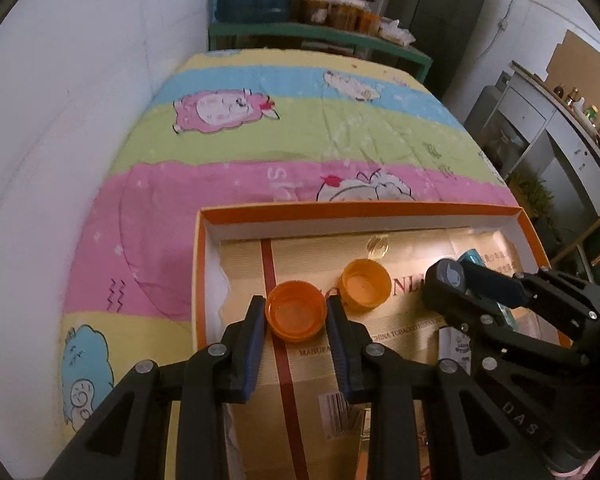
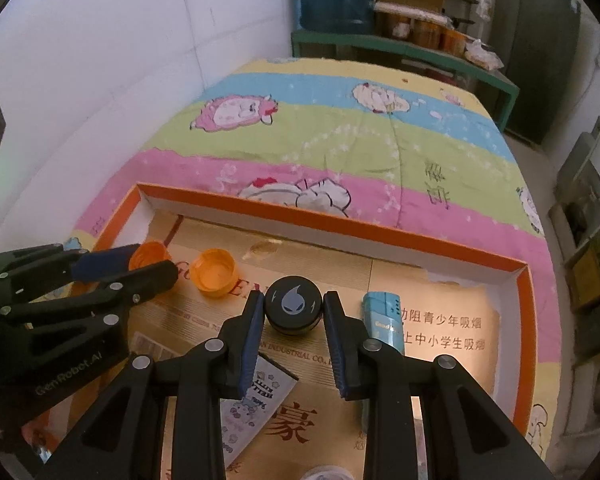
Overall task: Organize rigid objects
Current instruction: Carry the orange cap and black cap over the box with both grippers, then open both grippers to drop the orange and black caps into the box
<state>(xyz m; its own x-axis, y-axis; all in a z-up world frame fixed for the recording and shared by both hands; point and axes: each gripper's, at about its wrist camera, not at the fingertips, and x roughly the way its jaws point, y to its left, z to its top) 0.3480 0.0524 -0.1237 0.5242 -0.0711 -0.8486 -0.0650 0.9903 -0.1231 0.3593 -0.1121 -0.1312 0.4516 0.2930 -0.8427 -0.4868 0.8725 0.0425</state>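
Note:
An orange-rimmed shallow box [image 1: 364, 210] lined with tan cardboard lies on the bed. My left gripper [image 1: 296, 316] is shut on an orange bottle cap [image 1: 295, 316], open side up, inside the box. A second orange cap [image 1: 365, 284] lies just right of it; it also shows in the right wrist view [image 2: 216, 267]. My right gripper [image 2: 293, 310] is shut on a black cap with a grey droplet logo [image 2: 294, 302], seen in the left wrist view [image 1: 446, 278] too. A light blue lighter-like case [image 2: 384, 320] lies to its right.
A Hello Kitty printed packet [image 2: 256, 400] lies under the right gripper. The box rim [image 2: 332, 220] stands up around the objects. The colourful sheep bedspread [image 1: 260, 152] stretches beyond, with a white wall on the left and green shelves [image 1: 320, 36] at the far end.

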